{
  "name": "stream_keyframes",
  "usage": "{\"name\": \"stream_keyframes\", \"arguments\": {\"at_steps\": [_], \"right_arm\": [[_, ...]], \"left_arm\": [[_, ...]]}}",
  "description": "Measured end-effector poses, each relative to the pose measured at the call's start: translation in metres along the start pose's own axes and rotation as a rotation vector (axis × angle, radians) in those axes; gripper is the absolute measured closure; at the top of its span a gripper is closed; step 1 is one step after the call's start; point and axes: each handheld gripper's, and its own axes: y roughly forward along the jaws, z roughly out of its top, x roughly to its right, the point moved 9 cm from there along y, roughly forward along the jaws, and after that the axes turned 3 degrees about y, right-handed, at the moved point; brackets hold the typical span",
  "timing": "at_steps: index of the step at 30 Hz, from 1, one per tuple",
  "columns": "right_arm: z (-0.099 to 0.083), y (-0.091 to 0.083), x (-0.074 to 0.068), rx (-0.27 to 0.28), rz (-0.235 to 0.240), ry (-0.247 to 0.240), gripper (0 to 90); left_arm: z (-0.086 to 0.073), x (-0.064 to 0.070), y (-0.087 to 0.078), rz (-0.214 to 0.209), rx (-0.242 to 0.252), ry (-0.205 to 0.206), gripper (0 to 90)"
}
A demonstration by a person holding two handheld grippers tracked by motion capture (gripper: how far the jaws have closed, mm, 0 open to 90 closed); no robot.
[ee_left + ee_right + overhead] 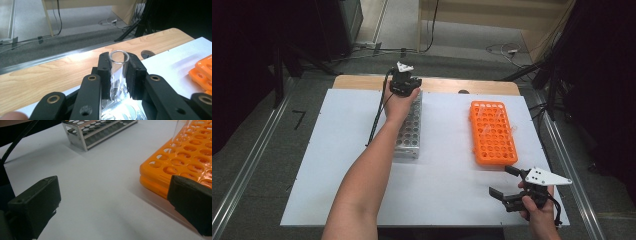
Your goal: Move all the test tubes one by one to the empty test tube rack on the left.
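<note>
My left gripper (119, 75) is clamped on a clear glass tube (118, 72), one jaw on each side just below its open rim. The tube stands nearly upright, its long axis running straight down toward the metal rack (410, 131) directly beneath (I see shiny holes under the jaws in the left gripper view), at the rack's far end. Whether its bottom sits in a hole I cannot tell. My left arm is stretched well forward across the white mat (337, 165), the hand turned down over the rack. My right gripper (510, 186) rests at the mat's near right corner, jaws spread wide and empty, beside the orange rack (492, 132).
</note>
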Motion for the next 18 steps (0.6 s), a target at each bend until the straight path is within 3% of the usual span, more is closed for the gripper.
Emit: {"name": "stream_keyframes", "arguments": {"at_steps": [8, 18], "right_arm": [[0.000, 0.001, 0.000, -0.001, 0.000, -0.002, 0.0], [0.001, 0.003, 0.002, 0.002, -0.001, 0.002, 0.0]], "left_arm": [[0.000, 0.000, -0.006, -0.039, -0.019, -0.026, 60.4], [0.003, 0.021, -0.028, -0.150, 0.020, -0.032, 19.7]]}}
